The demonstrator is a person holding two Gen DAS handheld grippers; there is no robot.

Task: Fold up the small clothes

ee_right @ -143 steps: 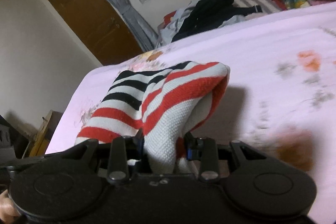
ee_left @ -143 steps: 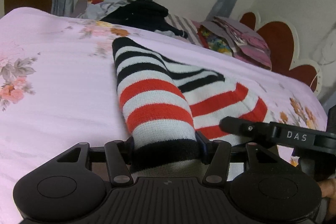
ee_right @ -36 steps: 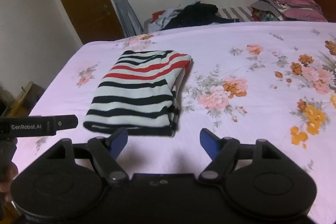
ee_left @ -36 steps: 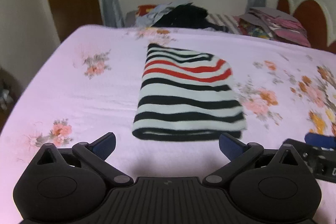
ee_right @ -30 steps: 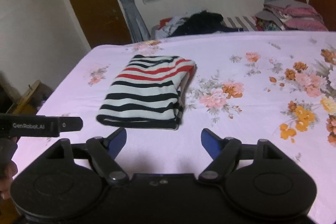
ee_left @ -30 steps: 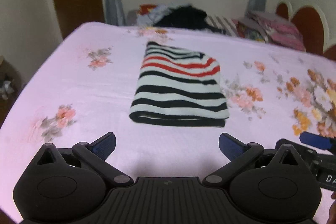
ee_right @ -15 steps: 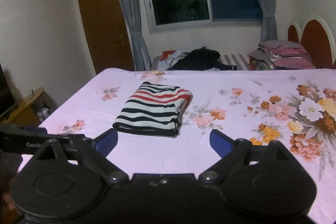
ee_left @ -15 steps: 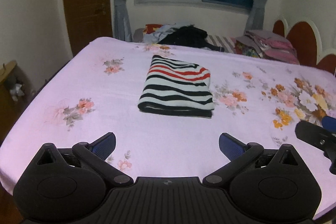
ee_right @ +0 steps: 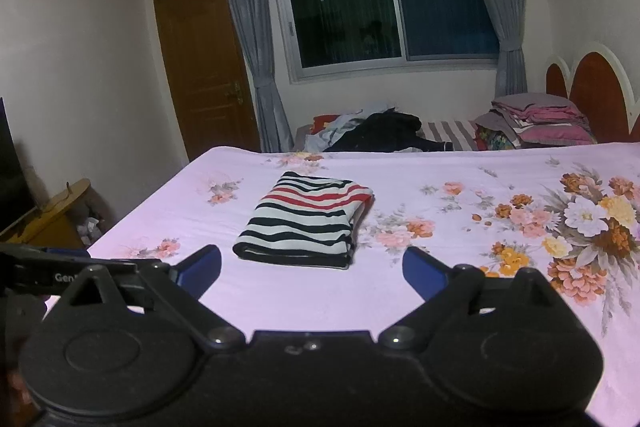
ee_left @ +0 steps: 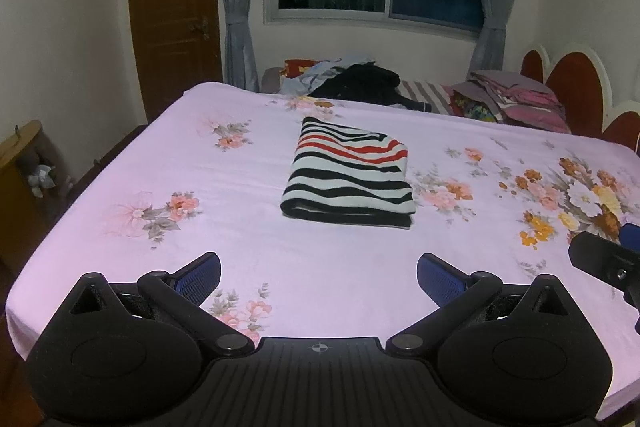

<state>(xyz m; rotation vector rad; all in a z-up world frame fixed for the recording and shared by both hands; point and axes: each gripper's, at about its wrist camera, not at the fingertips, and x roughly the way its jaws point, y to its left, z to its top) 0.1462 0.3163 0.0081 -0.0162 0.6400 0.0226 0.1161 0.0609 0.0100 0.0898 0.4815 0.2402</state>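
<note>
Left wrist view: folded striped garment (ee_left: 349, 173) lies well beyond the open left tool (ee_left: 319, 271).

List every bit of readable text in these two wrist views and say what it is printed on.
"Gen": white letters on the left gripper body, seen at the left edge of the right wrist view; the rest of the word is hidden behind the right gripper.
No other text is readable: the striped sweater, floral bedsheet and folded bedding pile show none.

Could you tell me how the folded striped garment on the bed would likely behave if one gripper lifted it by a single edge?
The striped garment looks like soft knit in loose layers, so it would probably droop and unfold. It seems light. On the bedsheet, a push would likely bunch it rather than slide it.
</note>
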